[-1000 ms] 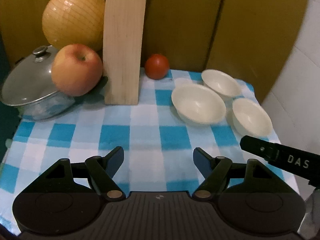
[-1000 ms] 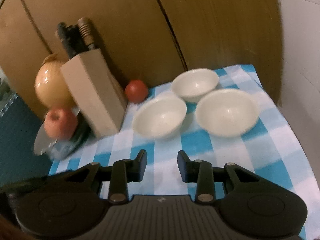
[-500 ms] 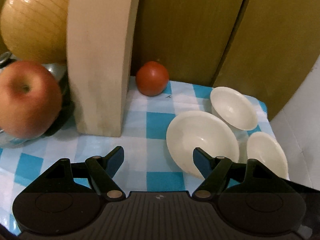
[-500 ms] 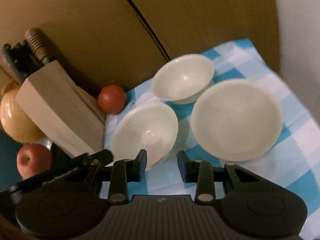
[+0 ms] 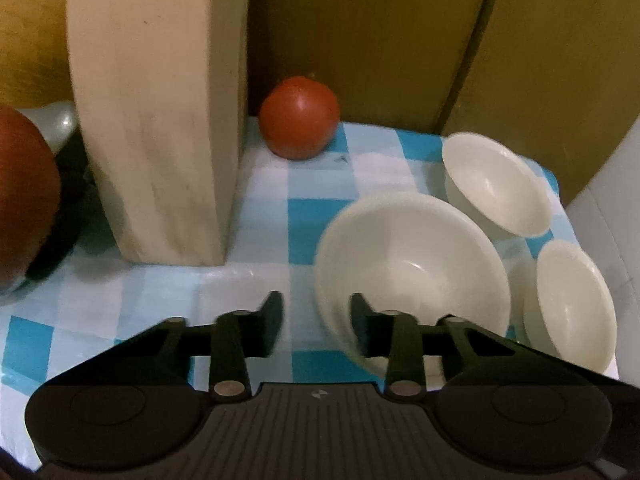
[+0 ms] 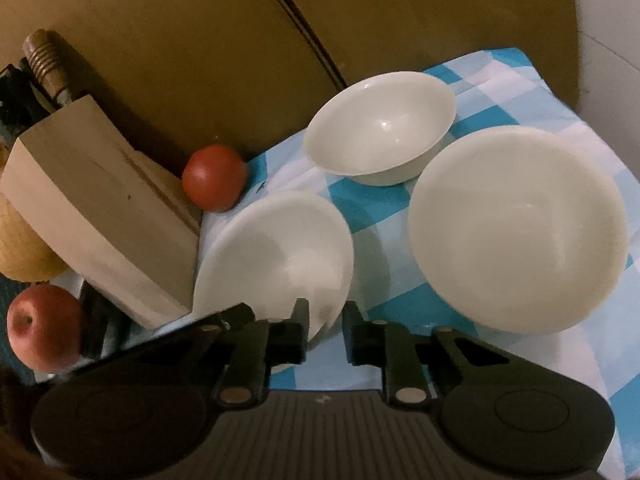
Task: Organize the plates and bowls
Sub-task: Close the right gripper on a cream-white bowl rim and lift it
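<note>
Three bowls ahead | left gripper (image 5: 314, 320) closing astride nearest bowl (image 5: 412, 264) rim, fingers not yet pinching | right gripper (image 6: 325, 330) closing just right of that bowl, nothing held

Both wrist views look steeply down, sharing three bowls (image 5: 412, 256).

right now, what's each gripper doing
left gripper: closing, bowl rim between jaws, not gripped yet
right gripper: closing on the same bowl's rim, grip unclear
</note>
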A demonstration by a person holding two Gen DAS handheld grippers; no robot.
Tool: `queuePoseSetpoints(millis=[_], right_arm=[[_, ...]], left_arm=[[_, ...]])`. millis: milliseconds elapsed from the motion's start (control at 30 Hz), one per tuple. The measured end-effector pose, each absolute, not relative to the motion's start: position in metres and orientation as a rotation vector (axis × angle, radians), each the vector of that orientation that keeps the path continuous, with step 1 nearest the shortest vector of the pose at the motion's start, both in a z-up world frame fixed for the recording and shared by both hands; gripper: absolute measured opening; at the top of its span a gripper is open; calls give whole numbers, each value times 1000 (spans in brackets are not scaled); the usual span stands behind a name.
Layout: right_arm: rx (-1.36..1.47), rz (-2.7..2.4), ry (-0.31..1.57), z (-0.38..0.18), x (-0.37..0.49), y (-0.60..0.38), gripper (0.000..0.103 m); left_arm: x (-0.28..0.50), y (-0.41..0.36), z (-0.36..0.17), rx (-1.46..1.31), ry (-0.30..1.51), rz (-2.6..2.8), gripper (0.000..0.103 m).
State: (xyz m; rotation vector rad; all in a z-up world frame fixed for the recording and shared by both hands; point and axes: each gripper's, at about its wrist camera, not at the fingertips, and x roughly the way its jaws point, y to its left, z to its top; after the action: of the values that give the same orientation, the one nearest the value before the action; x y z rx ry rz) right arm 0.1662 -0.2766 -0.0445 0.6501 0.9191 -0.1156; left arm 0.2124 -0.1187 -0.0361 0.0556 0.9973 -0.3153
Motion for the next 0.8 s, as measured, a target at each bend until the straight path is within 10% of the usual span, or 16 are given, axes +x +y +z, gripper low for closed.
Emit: queuePoseSetpoints(millis=[800], right_arm=[[551,4,989,-6,98,-264,14]], left_arm=[[128,-102,-16,131,1041,-351,32]])
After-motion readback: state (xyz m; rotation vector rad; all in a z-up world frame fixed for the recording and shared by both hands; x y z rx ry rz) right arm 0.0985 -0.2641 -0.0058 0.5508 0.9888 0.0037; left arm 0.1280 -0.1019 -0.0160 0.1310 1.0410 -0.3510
